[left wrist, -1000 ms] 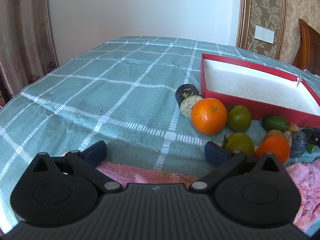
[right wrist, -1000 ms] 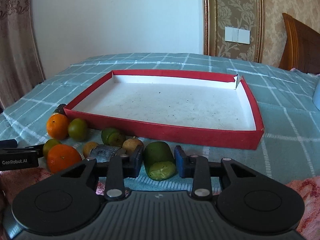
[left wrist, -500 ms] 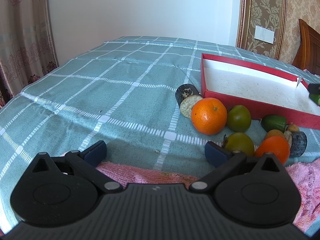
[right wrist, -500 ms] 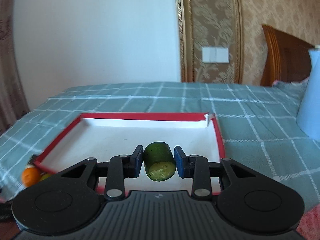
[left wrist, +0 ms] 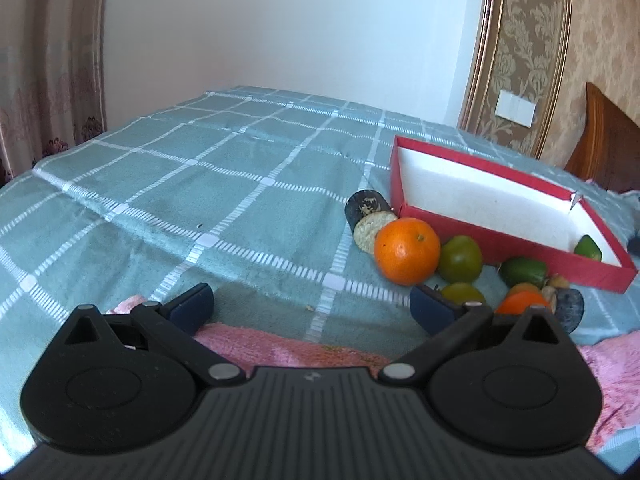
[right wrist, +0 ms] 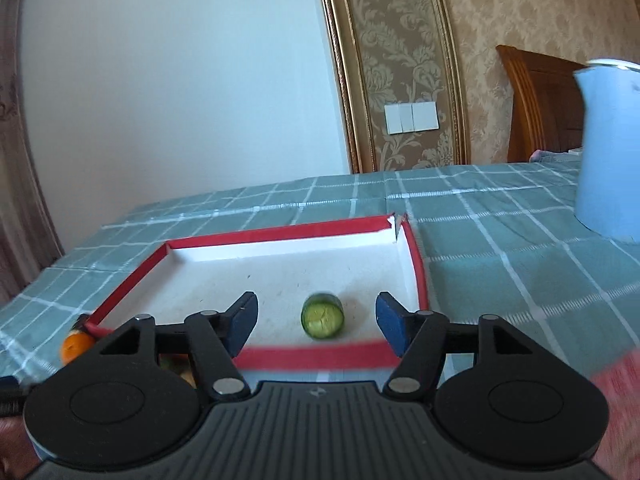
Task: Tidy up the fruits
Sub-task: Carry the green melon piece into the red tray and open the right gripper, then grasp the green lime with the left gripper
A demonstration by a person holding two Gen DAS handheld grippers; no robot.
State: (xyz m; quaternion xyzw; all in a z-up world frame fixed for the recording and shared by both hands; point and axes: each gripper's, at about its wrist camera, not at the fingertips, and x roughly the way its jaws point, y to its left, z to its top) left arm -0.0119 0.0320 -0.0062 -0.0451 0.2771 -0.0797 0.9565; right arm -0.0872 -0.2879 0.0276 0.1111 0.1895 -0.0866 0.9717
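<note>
Your right claw (right wrist: pixel 316 318) is spread wide above the red tray (right wrist: pixel 316 358), where the green cucumber piece (right wrist: pixel 322 316) lies free near its front right corner, while your left claw (left wrist: pixel 310 304), also spread, holds nothing beside the orange (left wrist: pixel 407 250).

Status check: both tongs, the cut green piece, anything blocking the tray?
Right tongs open, empty. Left tongs open, idle. Cut green piece lying in red tray. Nothing in the way.

Left gripper (left wrist: pixel 310 304) and right gripper (right wrist: pixel 316 318): black ribbed housing, two round black pivot discs, silver screws, black linkage arms, dark blue finger pads (right wrist: pixel 390 322).
</note>
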